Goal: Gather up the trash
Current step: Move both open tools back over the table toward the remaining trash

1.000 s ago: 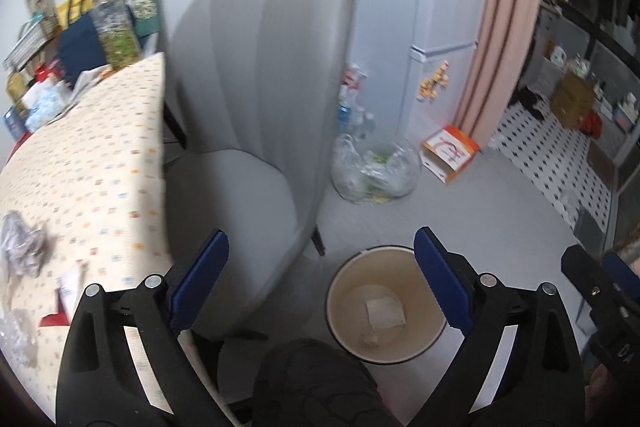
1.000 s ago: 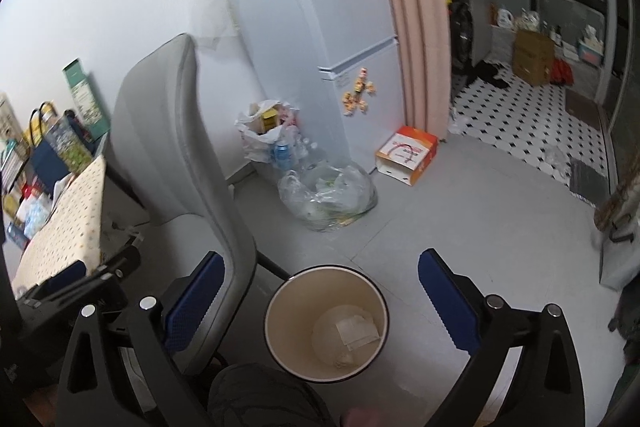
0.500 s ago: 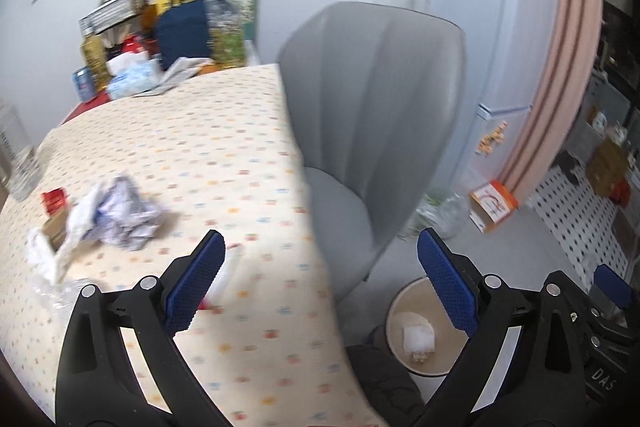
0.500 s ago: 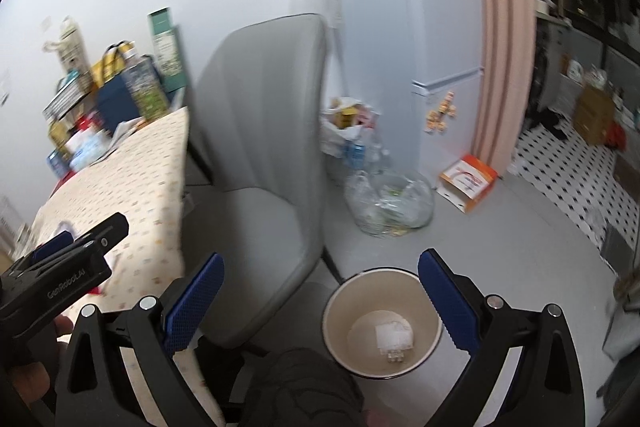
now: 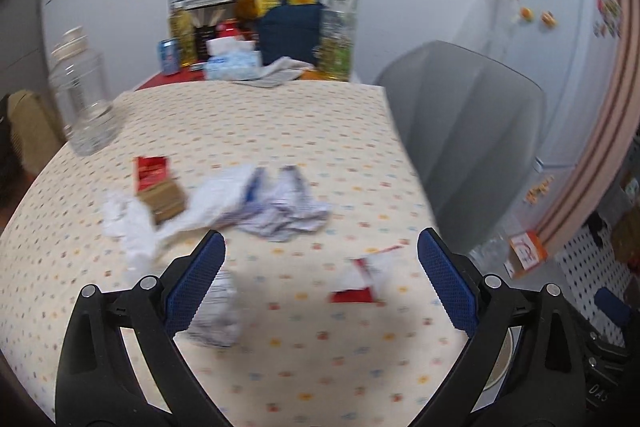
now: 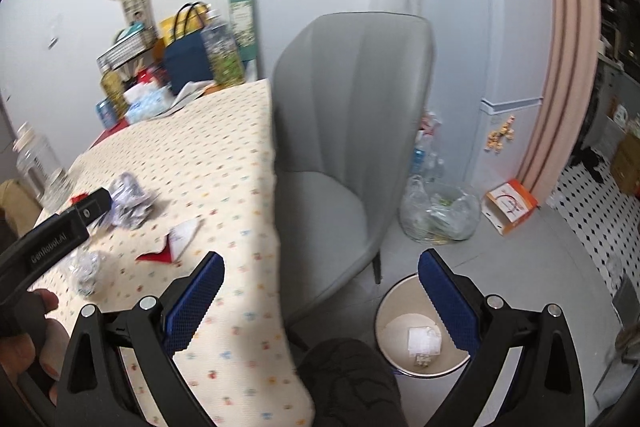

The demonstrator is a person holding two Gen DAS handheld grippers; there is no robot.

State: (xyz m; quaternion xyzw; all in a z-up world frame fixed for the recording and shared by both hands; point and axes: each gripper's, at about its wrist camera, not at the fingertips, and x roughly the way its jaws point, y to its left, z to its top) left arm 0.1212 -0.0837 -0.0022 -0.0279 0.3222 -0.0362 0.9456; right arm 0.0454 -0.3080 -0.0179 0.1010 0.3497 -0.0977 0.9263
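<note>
Trash lies on the dotted tablecloth: a crumpled printed paper, a white tissue, a brown and red carton, a red and white wrapper and a crumpled clear wrapper. My left gripper is open and empty above them. My right gripper is open and empty over the table edge. The round bin stands on the floor at the right with white paper inside. The red and white wrapper and the left gripper's body show in the right wrist view.
A grey chair stands between the table and the bin. A glass jar stands at the table's left edge. Bags, bottles and boxes crowd the far end. A clear bag of trash and an orange box lie by the fridge.
Both grippers have swung left from the bin. The left one now faces the trash on the table; the right one now sees the table edge, chair and bin. Both stay open.
</note>
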